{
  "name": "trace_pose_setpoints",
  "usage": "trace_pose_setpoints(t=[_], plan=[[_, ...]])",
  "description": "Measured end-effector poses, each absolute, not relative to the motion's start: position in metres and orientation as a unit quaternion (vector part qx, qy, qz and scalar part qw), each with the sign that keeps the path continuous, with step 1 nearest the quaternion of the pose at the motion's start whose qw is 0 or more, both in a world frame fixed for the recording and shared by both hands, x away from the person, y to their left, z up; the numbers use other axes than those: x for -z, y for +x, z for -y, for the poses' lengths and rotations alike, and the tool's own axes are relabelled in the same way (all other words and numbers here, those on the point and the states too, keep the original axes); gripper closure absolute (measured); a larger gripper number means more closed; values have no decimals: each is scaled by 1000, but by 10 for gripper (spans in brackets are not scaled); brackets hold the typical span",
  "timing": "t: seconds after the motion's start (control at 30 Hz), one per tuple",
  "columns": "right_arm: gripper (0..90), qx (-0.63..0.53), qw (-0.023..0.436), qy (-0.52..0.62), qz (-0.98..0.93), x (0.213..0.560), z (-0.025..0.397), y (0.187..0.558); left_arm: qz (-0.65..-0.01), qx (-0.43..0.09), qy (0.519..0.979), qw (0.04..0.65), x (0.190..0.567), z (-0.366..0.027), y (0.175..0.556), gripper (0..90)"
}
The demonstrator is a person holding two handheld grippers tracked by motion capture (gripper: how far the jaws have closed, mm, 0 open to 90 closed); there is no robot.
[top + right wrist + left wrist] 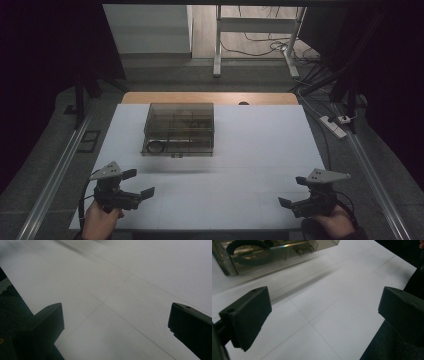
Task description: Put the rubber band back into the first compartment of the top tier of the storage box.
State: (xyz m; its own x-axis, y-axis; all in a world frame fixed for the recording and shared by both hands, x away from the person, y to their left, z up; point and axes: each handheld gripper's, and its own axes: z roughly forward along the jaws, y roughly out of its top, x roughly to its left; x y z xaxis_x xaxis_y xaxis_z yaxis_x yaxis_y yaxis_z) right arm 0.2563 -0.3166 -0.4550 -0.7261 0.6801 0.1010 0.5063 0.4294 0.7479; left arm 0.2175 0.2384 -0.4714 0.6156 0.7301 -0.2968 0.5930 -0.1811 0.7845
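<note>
Black tongs, left [138, 183]: jaws spread wide with nothing between them, held low over the near left part of the table, well apart from the box.
Right tongs [293, 191]: equally wide open and empty, over the near right corner, farther still from the box.
Hands: left hand [101, 221] and right hand [334, 219] grip the handles at the near edge.
Box location: smoky translucent compartment box [179, 128] sits left of centre toward the far side of the white table [260, 150], lid down.
Contents: dividers show through the lid; a dark coiled ring [247, 247] lies in the near left compartment.
Progress: nothing looks begun; the box seems untouched, and reaching and opening it are all left.
Obstacles: bare sheet between tongs and box; a front latch [304, 250] likely needs releasing first.
Surroundings: power strip [334, 125] and cables lie off the right edge.
</note>
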Motion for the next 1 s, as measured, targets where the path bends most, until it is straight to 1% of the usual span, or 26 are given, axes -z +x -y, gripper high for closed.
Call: trace_pose_setpoints(t=[0.33, 1.0], plan=[[2, -400, 109, 354, -838, 455, 317, 256, -445, -95, 765, 457, 474, -247, 206, 0], [2, -400, 109, 354, -839, 455, 316, 256, -469, -113, 753, 446, 479, -265, 190, 0]])
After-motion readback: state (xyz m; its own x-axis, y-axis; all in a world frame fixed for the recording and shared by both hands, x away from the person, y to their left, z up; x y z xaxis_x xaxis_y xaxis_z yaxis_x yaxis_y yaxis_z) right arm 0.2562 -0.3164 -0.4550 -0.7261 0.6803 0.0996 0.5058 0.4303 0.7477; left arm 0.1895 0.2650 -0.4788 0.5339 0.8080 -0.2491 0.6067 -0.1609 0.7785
